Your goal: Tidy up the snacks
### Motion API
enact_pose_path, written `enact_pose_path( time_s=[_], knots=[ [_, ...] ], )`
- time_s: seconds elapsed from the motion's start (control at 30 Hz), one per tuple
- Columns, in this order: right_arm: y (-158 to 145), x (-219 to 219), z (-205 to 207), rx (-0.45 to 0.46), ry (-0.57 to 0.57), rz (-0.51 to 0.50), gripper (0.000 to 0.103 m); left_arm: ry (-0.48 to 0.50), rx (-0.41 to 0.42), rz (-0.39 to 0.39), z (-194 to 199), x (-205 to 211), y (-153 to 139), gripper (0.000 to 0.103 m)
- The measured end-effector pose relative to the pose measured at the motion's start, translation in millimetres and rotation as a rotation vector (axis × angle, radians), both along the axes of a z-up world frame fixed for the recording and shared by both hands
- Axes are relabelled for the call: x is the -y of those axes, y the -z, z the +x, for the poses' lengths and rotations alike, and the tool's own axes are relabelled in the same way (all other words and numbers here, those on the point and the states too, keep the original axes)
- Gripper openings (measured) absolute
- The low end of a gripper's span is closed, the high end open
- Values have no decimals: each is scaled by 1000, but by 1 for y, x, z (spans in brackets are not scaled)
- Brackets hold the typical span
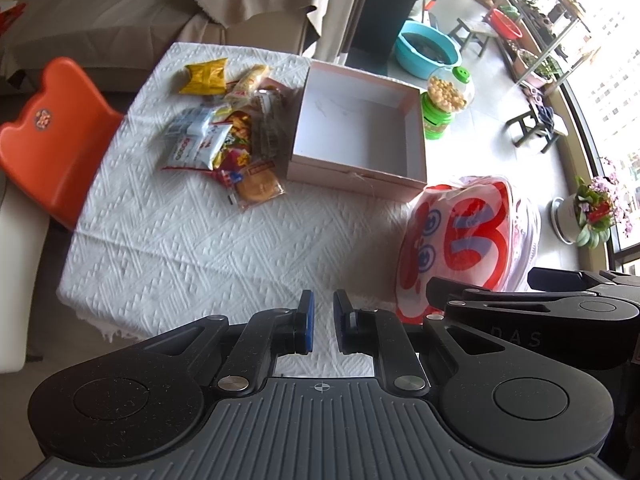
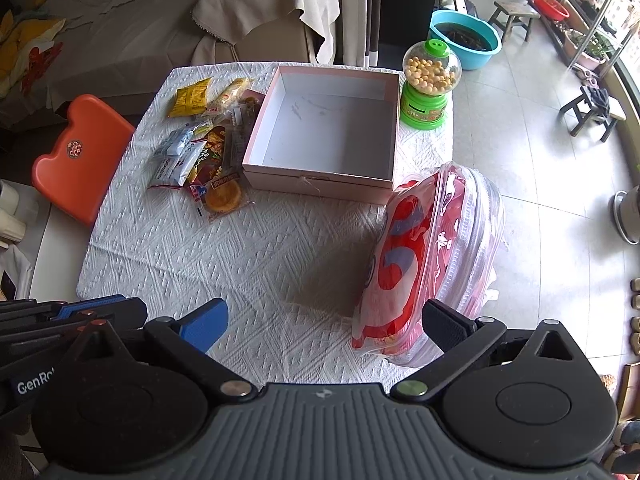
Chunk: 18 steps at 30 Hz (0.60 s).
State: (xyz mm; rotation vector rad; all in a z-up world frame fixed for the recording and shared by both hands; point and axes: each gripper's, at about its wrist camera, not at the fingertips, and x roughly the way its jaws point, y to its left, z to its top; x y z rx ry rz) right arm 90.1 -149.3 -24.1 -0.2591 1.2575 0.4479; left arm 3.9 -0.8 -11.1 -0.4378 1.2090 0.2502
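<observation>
A pile of snack packets [image 1: 228, 136] [image 2: 208, 140] lies on the white tablecloth, just left of an empty pink open box [image 1: 360, 128] [image 2: 324, 128]. A round orange cookie packet [image 1: 258, 186] [image 2: 224, 198] is nearest me. A clear zip bag with red print [image 1: 468, 236] [image 2: 432, 256] stands at the table's right edge. My left gripper [image 1: 322, 326] hovers over the near table edge, jaws nearly together with a narrow gap, holding nothing. My right gripper [image 2: 326, 320] is wide open and empty, its right finger [image 2: 448, 326] beside the zip bag.
A green candy dispenser [image 1: 442, 104] [image 2: 428, 84] stands at the box's far right corner. An orange chair [image 1: 52, 136] [image 2: 80, 156] sits left of the table. A covered sofa is behind. A blue basin [image 2: 464, 38] and stools are on the floor right.
</observation>
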Motion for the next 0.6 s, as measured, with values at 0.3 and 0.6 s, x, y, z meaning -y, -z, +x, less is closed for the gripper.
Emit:
enact_pose_path(
  time_s=[0.3, 0.6],
  knots=[
    [2, -2, -1, 2, -2, -5, 103, -3, 0, -7, -2, -2, 4, 14],
    [3, -15, -2, 16, -12, -24, 103, -19, -7, -22, 0, -21, 10, 14]
  ],
)
